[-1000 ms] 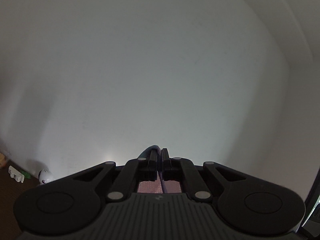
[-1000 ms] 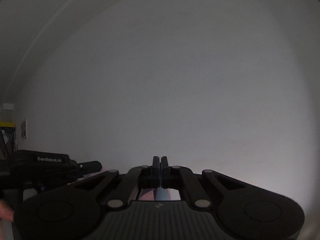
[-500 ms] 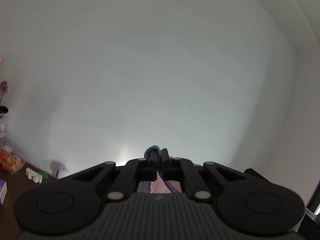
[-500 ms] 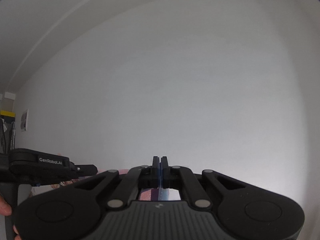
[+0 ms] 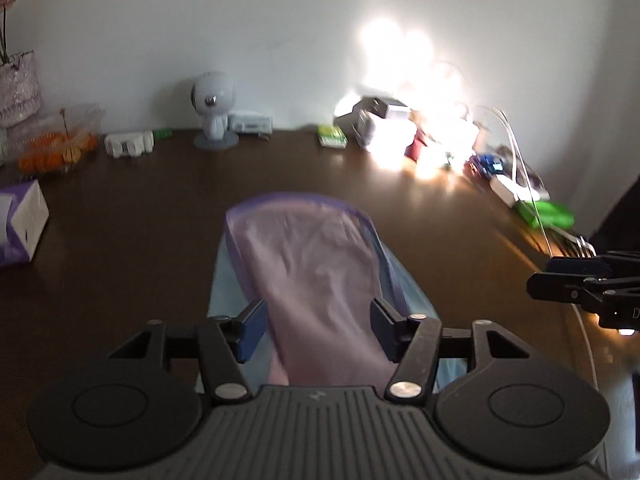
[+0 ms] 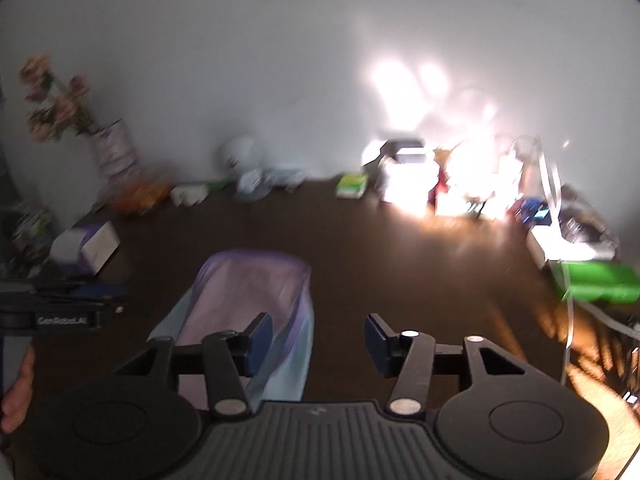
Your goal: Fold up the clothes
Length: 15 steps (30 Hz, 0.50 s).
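A garment, pale pink with purple edging over a light blue layer, lies folded on the dark brown table. My left gripper is open just above its near end, fingers on either side, holding nothing. In the right wrist view the garment lies left of centre. My right gripper is open and empty, its left finger over the garment's right edge, its right finger over bare table. The right gripper shows at the right edge of the left wrist view.
Along the back wall stand a white round camera, a vase of flowers, a box of oranges, white boxes in sun glare, cables and a green object. A purple tissue box sits at left.
Both grippers were shut on the cloth and raised, facing the wall. Now both are open, tilted down over the table, and the garment lies released on it.
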Tool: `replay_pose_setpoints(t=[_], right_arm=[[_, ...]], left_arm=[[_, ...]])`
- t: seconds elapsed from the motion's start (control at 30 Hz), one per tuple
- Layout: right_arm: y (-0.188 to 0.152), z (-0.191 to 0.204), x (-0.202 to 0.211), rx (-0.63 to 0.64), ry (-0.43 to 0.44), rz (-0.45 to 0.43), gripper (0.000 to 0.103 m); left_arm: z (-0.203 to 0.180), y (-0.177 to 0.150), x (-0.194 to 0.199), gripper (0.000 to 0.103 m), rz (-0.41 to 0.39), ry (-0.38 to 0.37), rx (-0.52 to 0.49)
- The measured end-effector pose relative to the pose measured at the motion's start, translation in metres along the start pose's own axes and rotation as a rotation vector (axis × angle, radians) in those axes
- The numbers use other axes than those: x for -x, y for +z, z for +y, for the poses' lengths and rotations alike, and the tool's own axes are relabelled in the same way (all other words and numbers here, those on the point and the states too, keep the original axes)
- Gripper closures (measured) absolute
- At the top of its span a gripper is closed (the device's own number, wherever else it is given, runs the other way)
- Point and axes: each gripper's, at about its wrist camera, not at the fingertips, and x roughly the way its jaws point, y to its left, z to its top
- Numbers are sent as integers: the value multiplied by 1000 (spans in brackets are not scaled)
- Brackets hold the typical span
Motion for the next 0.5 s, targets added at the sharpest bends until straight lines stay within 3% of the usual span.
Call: replay_pose_setpoints(t=[0.03,0.1,0.2,0.27,0.33,0.37,0.43,0.5], right_arm=[[-18,16,4,21,49,22,50],[-47,44,14,37,108,52,47],[-79,76,18,56,102,67,47],[-87,80,4,73,85,62,47],[-87,81,-11,93,55,74,56],[-85,81,-17,120,39,69,62],[-84,80,-25,151,25,66,95],[-83,79,-29,154,16,65,101]], left_arm=[[10,-18,11,24,-12,8,5],[27,-41,19,19,-18,21,65],[44,-51,19,20,25,14,131],[47,-55,11,37,50,30,131],[47,-55,-3,73,86,37,125],[46,-56,-6,82,86,32,108],[42,-60,-13,92,82,22,69],[46,-57,-13,96,69,18,97]])
